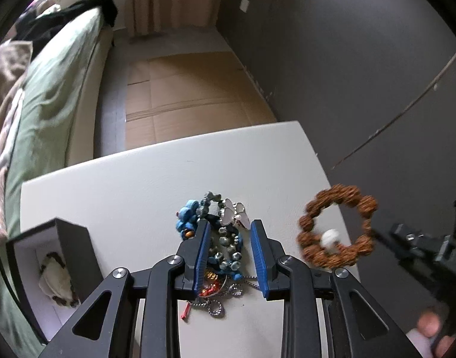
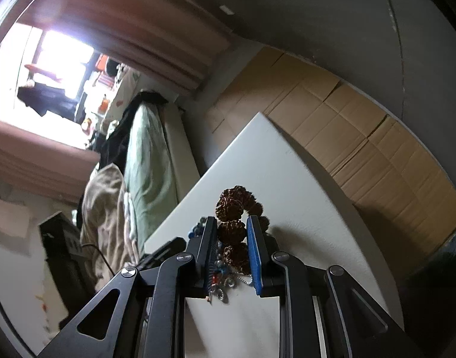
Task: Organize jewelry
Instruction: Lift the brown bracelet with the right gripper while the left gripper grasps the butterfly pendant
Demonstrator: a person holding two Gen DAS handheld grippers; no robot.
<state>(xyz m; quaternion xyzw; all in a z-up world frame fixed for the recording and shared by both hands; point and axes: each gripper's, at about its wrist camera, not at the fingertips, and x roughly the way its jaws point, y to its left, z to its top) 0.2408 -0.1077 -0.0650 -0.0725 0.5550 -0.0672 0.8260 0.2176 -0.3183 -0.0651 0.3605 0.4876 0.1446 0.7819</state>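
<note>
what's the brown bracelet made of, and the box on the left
brown bracelet: rough, knobbly matte beads, probably dried seeds or carved wood, plus one smooth white bead, maybe stone or plastic. Black box: likely rigid card with a matte skin and pale lining; hard to be sure.

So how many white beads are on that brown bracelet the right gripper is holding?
1 visible: a single white bead at the lower inside of the brown bracelet, held by the right gripper. Blur could hide others.
</note>
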